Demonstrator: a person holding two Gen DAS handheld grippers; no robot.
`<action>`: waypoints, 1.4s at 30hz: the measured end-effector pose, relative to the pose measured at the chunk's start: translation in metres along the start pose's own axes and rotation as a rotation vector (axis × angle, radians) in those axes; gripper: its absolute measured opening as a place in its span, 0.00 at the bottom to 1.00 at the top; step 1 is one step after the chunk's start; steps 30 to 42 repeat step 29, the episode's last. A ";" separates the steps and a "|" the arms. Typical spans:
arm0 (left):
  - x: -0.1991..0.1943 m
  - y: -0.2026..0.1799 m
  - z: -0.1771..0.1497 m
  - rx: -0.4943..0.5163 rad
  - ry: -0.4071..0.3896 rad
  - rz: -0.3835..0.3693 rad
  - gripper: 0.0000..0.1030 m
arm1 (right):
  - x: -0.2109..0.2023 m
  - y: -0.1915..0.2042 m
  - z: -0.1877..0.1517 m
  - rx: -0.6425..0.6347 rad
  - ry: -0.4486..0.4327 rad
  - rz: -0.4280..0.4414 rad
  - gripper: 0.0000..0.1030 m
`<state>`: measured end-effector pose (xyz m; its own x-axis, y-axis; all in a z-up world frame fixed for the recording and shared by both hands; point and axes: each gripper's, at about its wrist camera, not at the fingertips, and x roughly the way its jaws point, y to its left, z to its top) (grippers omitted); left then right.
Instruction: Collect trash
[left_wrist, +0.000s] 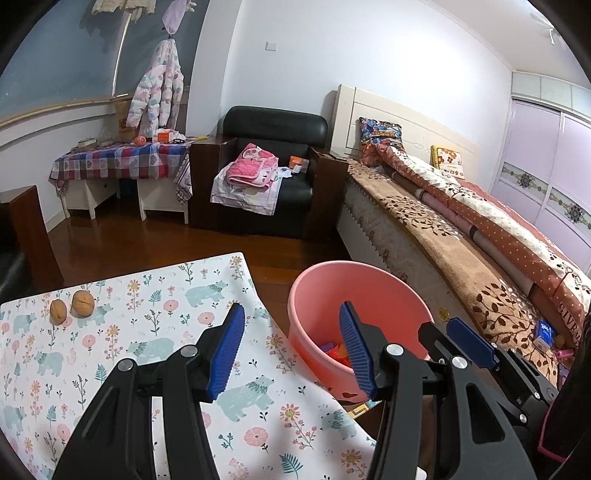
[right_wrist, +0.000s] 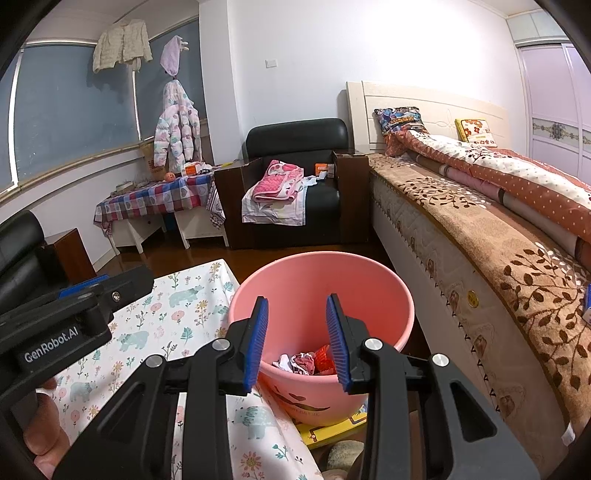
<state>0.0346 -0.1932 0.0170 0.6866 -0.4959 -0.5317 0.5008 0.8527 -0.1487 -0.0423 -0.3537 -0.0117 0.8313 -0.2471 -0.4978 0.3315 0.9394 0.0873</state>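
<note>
A pink bin stands on the floor beside the table; it also shows in the right wrist view. Crumpled red and white trash lies in its bottom, seen as coloured scraps in the left view. My left gripper is open and empty, over the table's right edge and the bin's rim. My right gripper is open and empty above the bin's mouth. Two walnuts sit on the floral tablecloth at the far left.
A bed runs along the right, close to the bin. A black armchair with clothes stands behind. A checked side table is at the back left. A yellow book lies under the bin. The left gripper's body shows at left.
</note>
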 end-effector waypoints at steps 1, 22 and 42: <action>0.001 0.001 0.000 0.002 -0.003 0.001 0.51 | 0.000 0.000 -0.001 0.000 0.001 0.000 0.32; 0.002 0.002 -0.008 0.019 -0.008 0.018 0.51 | 0.002 0.000 -0.002 -0.001 0.008 -0.002 0.32; 0.002 0.004 -0.009 0.012 -0.002 0.017 0.51 | 0.003 0.000 -0.005 -0.007 0.010 0.002 0.32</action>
